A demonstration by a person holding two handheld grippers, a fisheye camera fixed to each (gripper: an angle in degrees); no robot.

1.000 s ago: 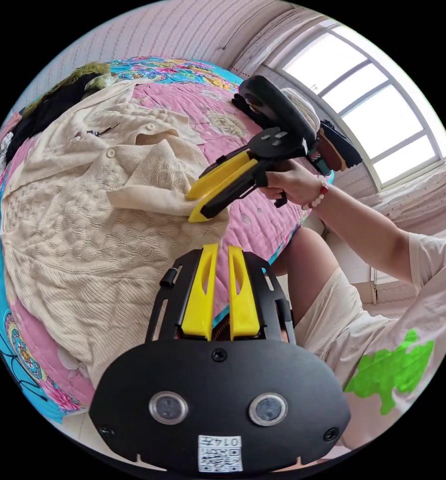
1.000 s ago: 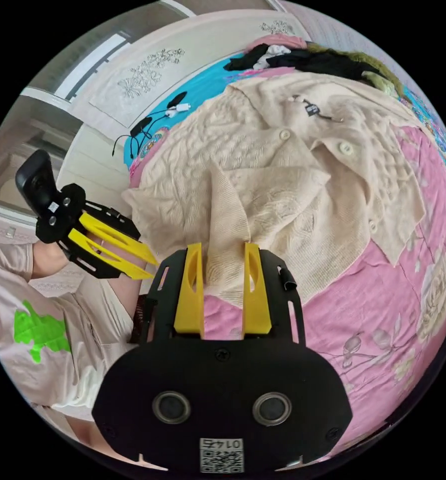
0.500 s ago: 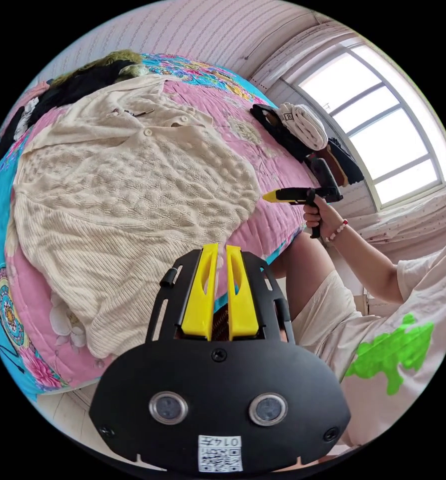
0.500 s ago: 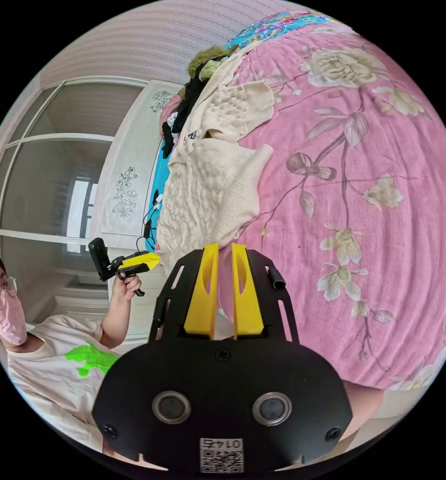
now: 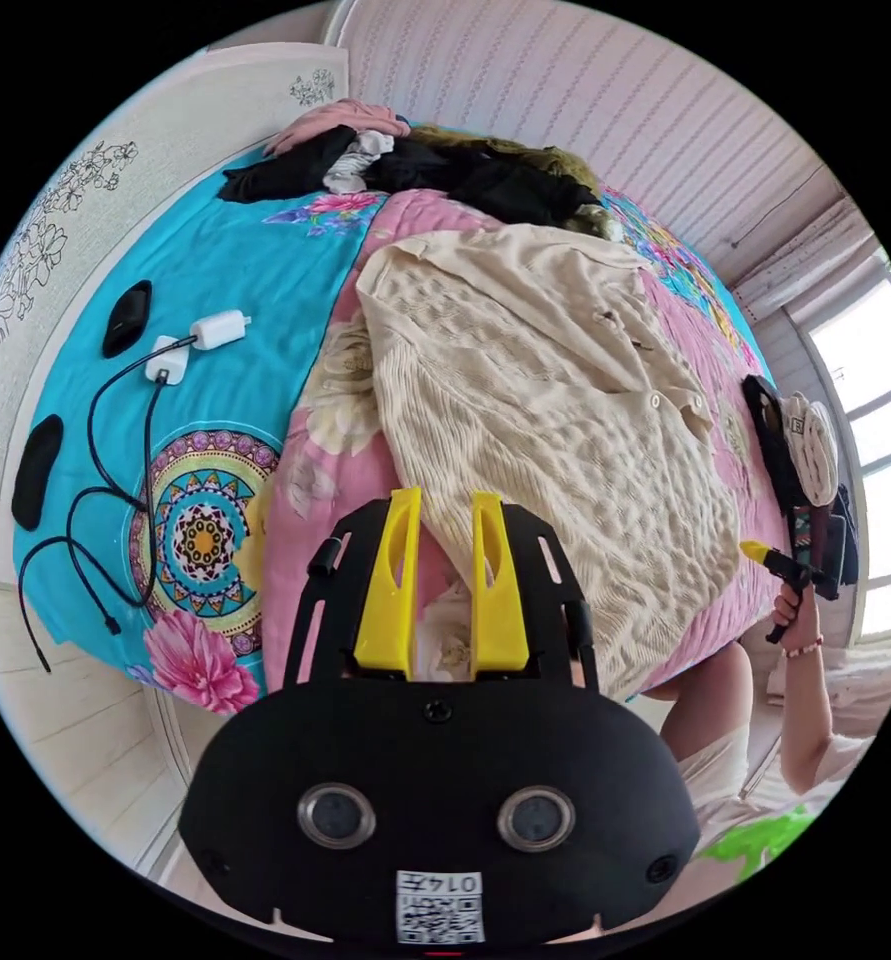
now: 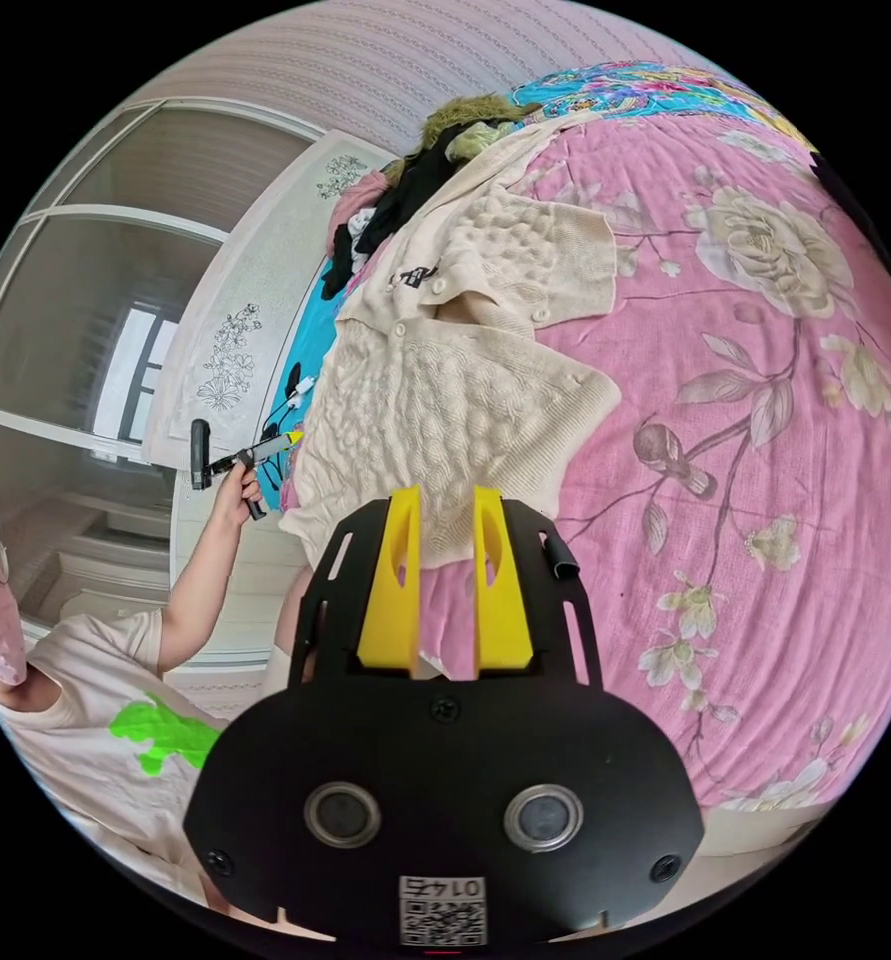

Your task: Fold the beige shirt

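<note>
While the beige textured knit shirt [image 5: 555,420] lies spread across the pink floral quilt [image 6: 765,420] on the bed, neither gripper touches it. In the left gripper view, the left gripper [image 5: 443,500], black with two yellow jaws, hangs above the near edge of the bed with its jaws parted and nothing between them; the shirt's hem lies just beyond the jaw tips. In the right gripper view, the right gripper [image 6: 443,497] of the same build also has its jaws apart and empty, pointing at the shirt's lower edge.

The shirt is buttoned down its front, its collar toward the far end of the bed, and one short sleeve spreads flat onto the quilt in the right gripper view. Beside the quilt, a turquoise patterned sheet [image 5: 225,330] carries two white chargers with black cables [image 5: 190,345] and two black oval objects [image 5: 125,318]. A heap of dark and olive clothes [image 5: 465,175] sits at the far end of the bed, just past the shirt's collar. A small pile of folded clothes [image 5: 810,460] rests near the far side of the quilt.

Each view also catches the other gripper, small and held off the edge of the bed in a hand [image 6: 235,495]; the person wears a white t-shirt with a green print [image 6: 160,735].
</note>
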